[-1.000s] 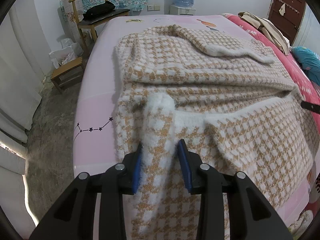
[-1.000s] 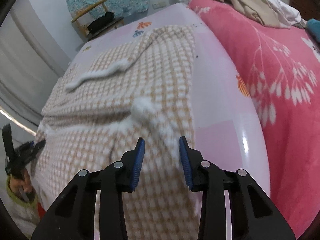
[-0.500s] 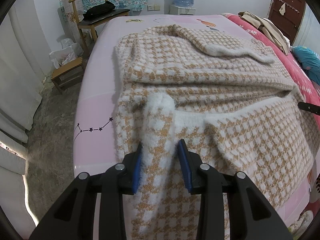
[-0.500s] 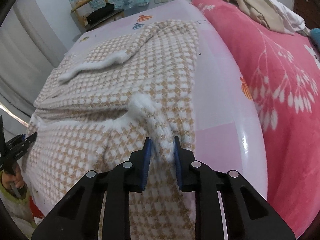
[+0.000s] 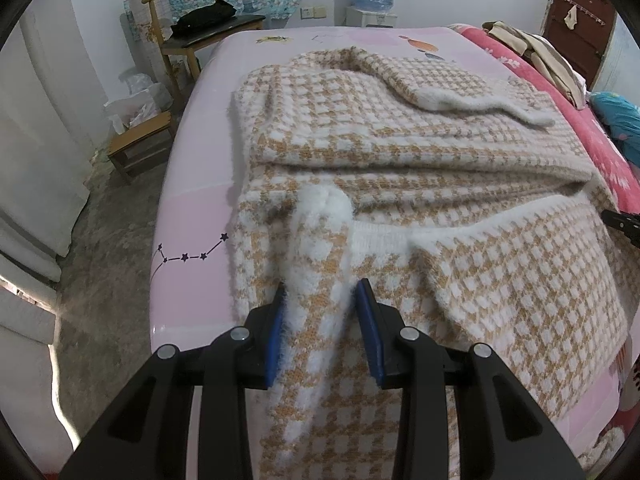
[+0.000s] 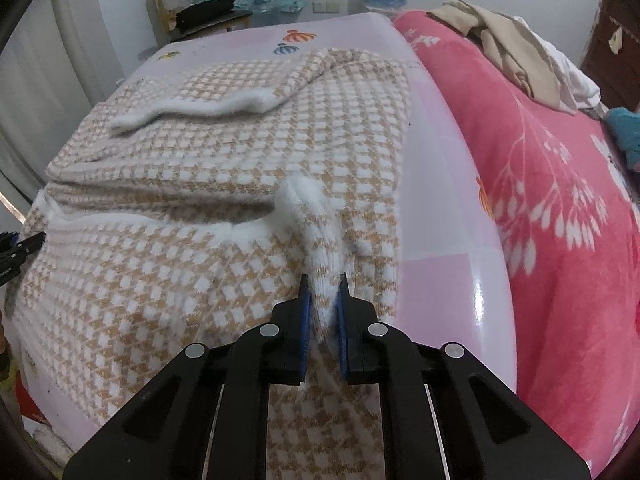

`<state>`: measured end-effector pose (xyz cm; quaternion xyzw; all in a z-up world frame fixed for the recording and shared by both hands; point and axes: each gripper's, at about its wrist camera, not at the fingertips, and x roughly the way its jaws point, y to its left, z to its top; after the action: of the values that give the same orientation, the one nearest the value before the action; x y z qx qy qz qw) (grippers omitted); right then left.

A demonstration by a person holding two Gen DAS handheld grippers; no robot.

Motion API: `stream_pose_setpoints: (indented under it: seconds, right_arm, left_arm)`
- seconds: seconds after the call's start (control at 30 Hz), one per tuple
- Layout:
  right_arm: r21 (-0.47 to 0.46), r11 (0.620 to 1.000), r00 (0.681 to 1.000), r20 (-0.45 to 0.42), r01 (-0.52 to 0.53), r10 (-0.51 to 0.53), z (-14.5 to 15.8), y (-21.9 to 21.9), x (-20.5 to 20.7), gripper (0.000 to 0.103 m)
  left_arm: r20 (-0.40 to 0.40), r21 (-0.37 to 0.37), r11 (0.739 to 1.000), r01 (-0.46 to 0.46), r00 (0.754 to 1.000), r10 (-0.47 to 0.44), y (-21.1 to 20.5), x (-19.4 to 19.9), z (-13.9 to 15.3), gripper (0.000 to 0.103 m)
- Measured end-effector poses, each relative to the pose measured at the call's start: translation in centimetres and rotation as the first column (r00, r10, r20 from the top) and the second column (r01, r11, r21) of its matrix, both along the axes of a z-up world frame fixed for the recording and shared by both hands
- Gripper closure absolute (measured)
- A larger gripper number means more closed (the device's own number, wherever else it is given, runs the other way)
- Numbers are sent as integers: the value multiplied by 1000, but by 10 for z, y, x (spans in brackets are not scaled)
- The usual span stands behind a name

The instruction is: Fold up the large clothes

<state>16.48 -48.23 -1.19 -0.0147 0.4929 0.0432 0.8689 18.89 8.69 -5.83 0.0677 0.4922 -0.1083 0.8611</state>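
Bedroom, bare floor, wooden chair (image 5: 188, 24) against the far wall. Pink bed (image 5: 192, 216) carries the task's garment: a large tan-and-white houndstooth sweater (image 5: 400, 160), spread across the mattress, far part already doubled over, one cuff (image 5: 472, 102) lying on top. Red blanket (image 6: 560, 240) alongside, loose clothes (image 6: 512, 48) heaped on it.

Left tongs (image 5: 320, 304) grip a bunched ridge of the near hem, unchanged over the last second. Right tongs (image 6: 323, 294), wide apart a second ago with the fabric loose between them, are now closing on the matching ridge; pads pressing the knit.

Judgement: both near corners now secured, so lifting the hem for the next fold looks ready.
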Motion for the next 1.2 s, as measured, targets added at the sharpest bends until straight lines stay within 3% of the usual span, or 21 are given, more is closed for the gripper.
stream_pose_setpoints:
  seconds: [0.3,1.2]
  right_arm:
    - [-11,1000,1000,4,-3,3,-1,-1,-3,92]
    - [-20,1000,1000,-3,5,-5,0,2,-3,91]
  left_arm:
    - [-2,60,998,-34,999,34,-8,-1,2,70]
    - [4,73,996,-43,999,43,-11,-3,3,70]
